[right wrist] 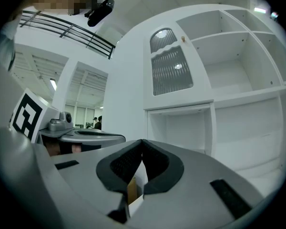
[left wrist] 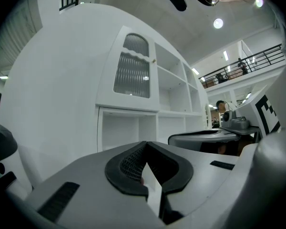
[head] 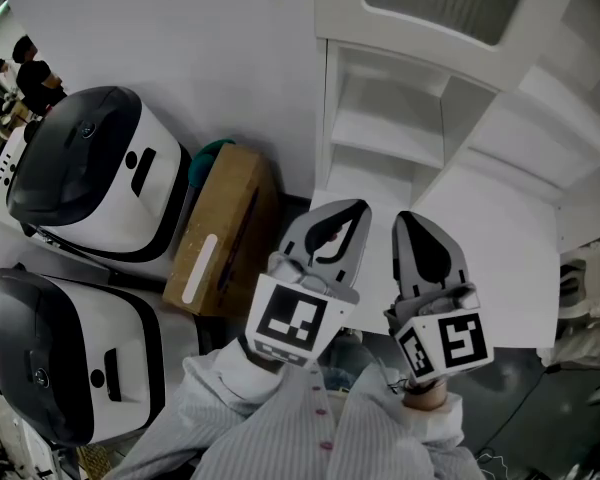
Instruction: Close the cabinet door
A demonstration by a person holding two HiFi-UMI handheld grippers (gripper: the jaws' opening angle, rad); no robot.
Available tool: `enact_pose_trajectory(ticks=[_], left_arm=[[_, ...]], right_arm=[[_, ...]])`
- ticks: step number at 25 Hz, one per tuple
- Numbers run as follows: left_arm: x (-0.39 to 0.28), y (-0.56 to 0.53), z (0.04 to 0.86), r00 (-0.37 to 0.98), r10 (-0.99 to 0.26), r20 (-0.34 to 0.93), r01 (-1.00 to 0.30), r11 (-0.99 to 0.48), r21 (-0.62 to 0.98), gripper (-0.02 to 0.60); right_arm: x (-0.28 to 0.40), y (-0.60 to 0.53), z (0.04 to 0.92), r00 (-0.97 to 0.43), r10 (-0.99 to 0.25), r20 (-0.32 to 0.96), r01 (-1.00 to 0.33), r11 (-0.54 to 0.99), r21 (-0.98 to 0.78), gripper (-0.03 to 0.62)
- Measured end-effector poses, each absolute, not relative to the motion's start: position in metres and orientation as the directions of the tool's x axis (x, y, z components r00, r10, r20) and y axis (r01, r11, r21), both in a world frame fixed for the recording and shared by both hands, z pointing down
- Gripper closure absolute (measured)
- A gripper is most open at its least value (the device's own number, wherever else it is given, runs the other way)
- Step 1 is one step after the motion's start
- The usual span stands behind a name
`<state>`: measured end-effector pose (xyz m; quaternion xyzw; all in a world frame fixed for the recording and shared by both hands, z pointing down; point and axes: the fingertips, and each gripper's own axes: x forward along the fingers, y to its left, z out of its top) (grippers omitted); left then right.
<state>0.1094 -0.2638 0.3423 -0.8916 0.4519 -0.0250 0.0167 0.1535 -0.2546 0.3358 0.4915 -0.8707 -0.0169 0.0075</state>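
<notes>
Two claws lie side by side at lower centre, left claw (head: 352,206) and right claw (head: 408,216), tips pointing up-frame at a white cabinet (head: 380,118) with open shelves. A flat white panel (head: 500,228) slants down the right. A box (head: 225,228) and two black-and-white machines (head: 90,168) fill the left.

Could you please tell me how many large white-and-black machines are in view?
2: upper machine beside the cardboard box, lower machine below it; others may be cropped.

Held level and side by side, the left gripper (head: 342,214) and the right gripper (head: 412,224) each have their jaws closed tip to tip, with the person's striped sleeves (head: 280,413) just behind the marker cubes.
</notes>
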Motion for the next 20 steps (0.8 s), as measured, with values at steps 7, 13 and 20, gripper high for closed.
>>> enact_pose_trajectory(ticks=[7, 13, 20], left_arm=[[0.105, -0.26, 0.344, 0.59, -0.807, 0.027, -0.806, -0.59, -0.051, 0.572], [0.099, -0.258, 0.343, 0.593, -0.805, 0.017, -0.803, -0.593, -0.056, 0.571], [0.084, -0.257, 0.342, 0.591, -0.806, 0.013, -0.805, -0.591, -0.057, 0.571]], right_arm=[[0.155, -0.25, 0.336, -0.501, -0.866, -0.008, -0.865, 0.5, 0.039, 0.582], [0.149, -0.248, 0.335, -0.495, -0.869, -0.014, -0.868, 0.494, 0.046, 0.582], [0.135, -0.245, 0.336, -0.496, -0.868, -0.009, -0.867, 0.494, 0.064, 0.582]])
